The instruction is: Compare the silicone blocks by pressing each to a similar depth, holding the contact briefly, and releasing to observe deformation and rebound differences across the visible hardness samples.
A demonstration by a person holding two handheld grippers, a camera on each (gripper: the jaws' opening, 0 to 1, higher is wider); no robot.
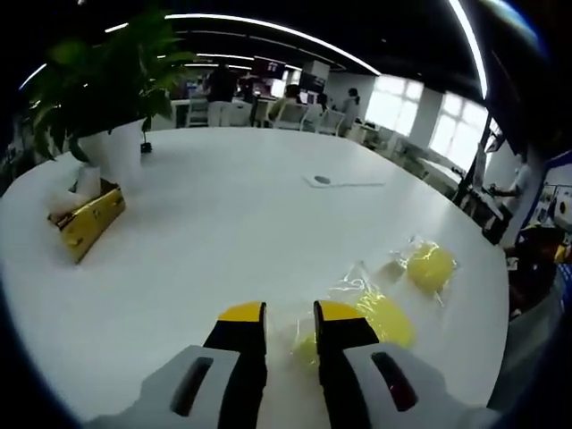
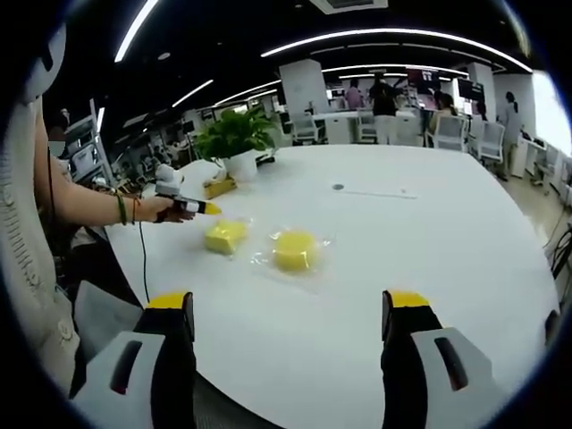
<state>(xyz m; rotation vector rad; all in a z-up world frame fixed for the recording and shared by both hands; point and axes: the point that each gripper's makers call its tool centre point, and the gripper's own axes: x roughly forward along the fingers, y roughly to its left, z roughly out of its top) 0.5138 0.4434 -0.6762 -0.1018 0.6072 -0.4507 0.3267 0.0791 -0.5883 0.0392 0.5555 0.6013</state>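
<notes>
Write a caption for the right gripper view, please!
Open right gripper faces two bagged yellow silicone blocks on a white table.

worktop [image 1: 223, 223]: white, round-edged, wide
plant [image 1: 107, 71]: green, white pot, far edge
tissue box [image 1: 88, 217]: yellow, beside pot
bkgd: office desks, chairs [image 2: 447, 132], ppl standing, ceiling light strips

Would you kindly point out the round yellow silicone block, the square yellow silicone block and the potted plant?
round yellow silicone block [image 2: 295, 249]: right gripper view, its top face.
square yellow silicone block [image 2: 224, 236]: right gripper view, its top face.
potted plant [image 2: 241, 165]: right gripper view, its white pot.
</notes>
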